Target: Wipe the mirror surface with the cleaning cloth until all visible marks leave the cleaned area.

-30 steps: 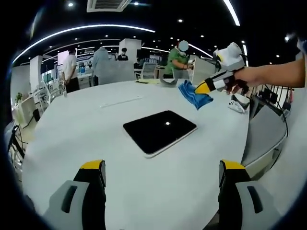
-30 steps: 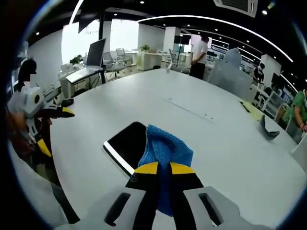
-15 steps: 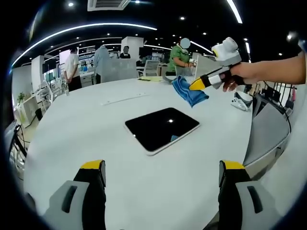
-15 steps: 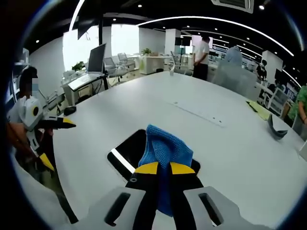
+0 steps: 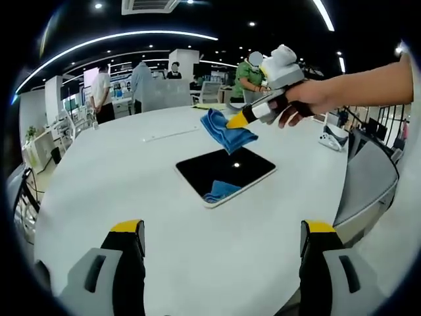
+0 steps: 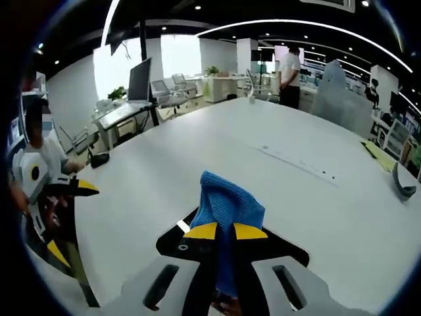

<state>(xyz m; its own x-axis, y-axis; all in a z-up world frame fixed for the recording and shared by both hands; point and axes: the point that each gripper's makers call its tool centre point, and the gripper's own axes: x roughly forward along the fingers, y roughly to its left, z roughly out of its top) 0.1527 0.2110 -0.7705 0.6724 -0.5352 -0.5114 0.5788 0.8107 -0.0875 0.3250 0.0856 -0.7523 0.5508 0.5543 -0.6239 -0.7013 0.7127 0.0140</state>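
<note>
Approach step: blue cleaning cloth (image 5: 227, 130) is clamped in the right gripper (image 6: 225, 231) jaws above the mirror (image 5: 225, 173); left gripper (image 5: 223, 234) jaws are held wide at 6 o'clock. Lowering onto the glass is needed next.

A large white table (image 5: 131, 191) with a rounded edge carries everything here; its top is smooth and mostly bare. Near the middle lies a flat, dark rectangular mirror (image 5: 225, 174) with a thin pale rim and rounded corners, set at an angle to the table's edge; its glossy face reflects a ceiling light and a patch of blue. In the right gripper view the same mirror (image 6: 289, 249) lies flat on the table (image 6: 164, 171). Farther back, a long narrow seam or cover strip (image 5: 170, 134) runs across the top. A yellow sheet (image 6: 378, 151) and a dark curved object (image 6: 401, 183) rest near the far edge.
</note>
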